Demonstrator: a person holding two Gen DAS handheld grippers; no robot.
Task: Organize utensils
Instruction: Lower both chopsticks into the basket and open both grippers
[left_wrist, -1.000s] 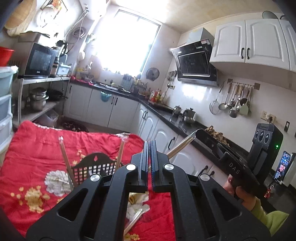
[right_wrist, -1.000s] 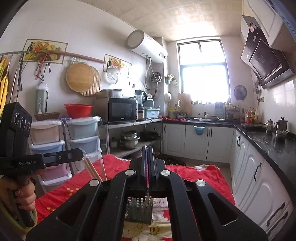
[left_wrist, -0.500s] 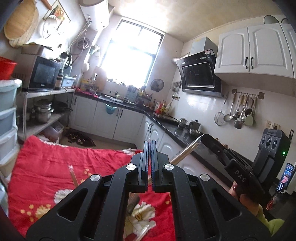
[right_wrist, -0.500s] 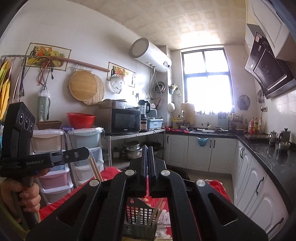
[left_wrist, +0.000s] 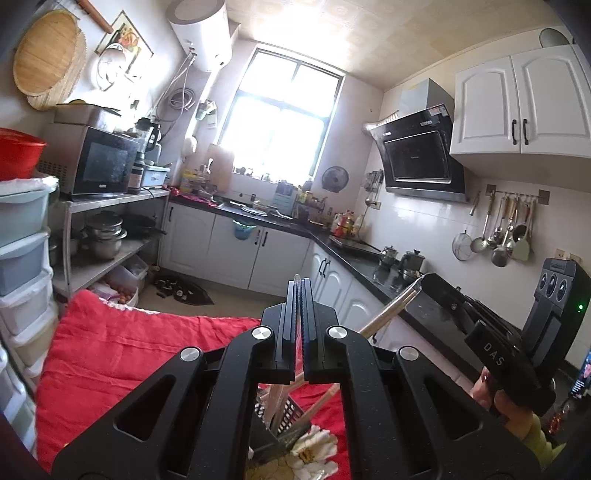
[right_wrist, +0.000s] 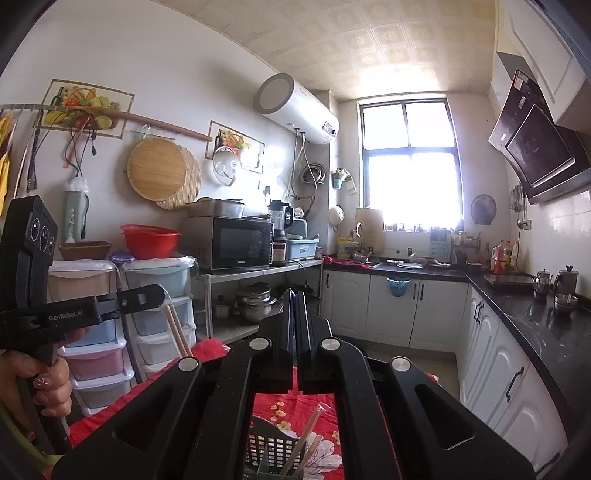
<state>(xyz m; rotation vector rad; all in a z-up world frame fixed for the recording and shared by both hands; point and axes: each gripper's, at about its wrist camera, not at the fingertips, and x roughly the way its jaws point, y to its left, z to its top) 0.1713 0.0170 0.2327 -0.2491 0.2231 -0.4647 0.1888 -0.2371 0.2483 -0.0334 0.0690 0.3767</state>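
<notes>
Two black grippers are held up over a red cloth (left_wrist: 122, 354) with flowers on it. The left gripper (left_wrist: 300, 291) has its jaws pressed tight on a chopstick in a clear wrapper (left_wrist: 295, 277); from the right wrist view, sticks (right_wrist: 177, 332) hang down from its tip. The right gripper (right_wrist: 294, 301) pinches a long chopstick (left_wrist: 391, 308) with a shiny end. Below them on the cloth stands a black basket (right_wrist: 273, 448) with more chopsticks (right_wrist: 303, 446) leaning inside.
</notes>
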